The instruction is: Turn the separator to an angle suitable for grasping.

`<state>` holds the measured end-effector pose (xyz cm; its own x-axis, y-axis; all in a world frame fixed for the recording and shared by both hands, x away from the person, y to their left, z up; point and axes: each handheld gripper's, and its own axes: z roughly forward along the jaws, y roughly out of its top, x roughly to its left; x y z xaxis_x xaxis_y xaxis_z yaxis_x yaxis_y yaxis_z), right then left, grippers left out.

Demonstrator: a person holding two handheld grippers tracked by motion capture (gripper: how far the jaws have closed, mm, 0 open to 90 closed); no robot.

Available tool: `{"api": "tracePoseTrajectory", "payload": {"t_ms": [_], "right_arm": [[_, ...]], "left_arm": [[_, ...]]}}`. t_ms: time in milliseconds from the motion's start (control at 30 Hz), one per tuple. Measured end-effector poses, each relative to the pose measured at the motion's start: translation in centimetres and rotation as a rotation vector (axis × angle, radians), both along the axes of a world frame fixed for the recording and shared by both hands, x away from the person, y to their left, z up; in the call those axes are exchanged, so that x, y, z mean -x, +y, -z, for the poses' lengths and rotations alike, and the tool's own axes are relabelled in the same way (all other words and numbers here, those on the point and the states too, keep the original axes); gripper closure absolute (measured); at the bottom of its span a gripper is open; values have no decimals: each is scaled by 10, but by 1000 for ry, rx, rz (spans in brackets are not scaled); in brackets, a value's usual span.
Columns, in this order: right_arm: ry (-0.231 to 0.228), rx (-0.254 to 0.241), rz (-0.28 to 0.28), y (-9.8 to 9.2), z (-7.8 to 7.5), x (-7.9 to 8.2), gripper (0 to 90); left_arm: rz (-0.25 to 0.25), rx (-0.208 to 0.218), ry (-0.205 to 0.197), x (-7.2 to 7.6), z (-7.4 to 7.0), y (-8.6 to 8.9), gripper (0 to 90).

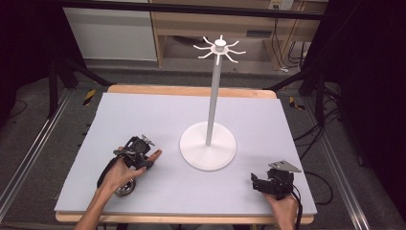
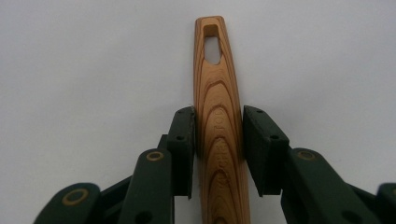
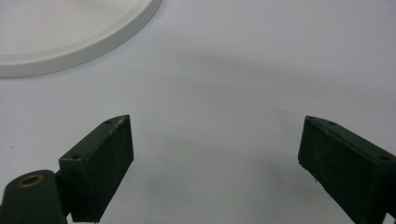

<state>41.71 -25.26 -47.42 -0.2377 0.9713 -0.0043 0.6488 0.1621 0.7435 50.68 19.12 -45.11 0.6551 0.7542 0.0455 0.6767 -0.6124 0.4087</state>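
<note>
A wooden handle [image 2: 219,93] with striped grain and a slot near its far end lies on the pale table sheet. My left gripper [image 2: 218,116] is shut on it, both pads pressing its sides. In the high view the left gripper [image 1: 145,160] sits left of the stand, and the handle's tip [image 1: 155,154] pokes out past it. A round metal piece [image 1: 125,188] shows under the left hand; whether it belongs to the handle I cannot tell. My right gripper [image 1: 253,182] rests at the front right, and in its own view the right gripper [image 3: 215,163] stands open over bare sheet.
A tall white stand rises mid-table from a round base [image 1: 208,146], with a ring of hooks at its top [image 1: 219,47]. The base's rim [image 3: 70,51] lies just beyond the right gripper. Dark frames and cables flank the table.
</note>
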Motion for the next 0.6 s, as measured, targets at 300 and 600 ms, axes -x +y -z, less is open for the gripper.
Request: {"api": "tracePoseTrajectory", "payload": {"t_ms": [300, 600], "right_arm": [[7, 1, -6, 2, 0, -1, 107], [22, 6, -11, 1, 2, -1, 107]], "left_arm": [[-7, -14, 10, -2, 0, -2, 642], [-30, 15, 29, -4, 0, 1, 668]]}}
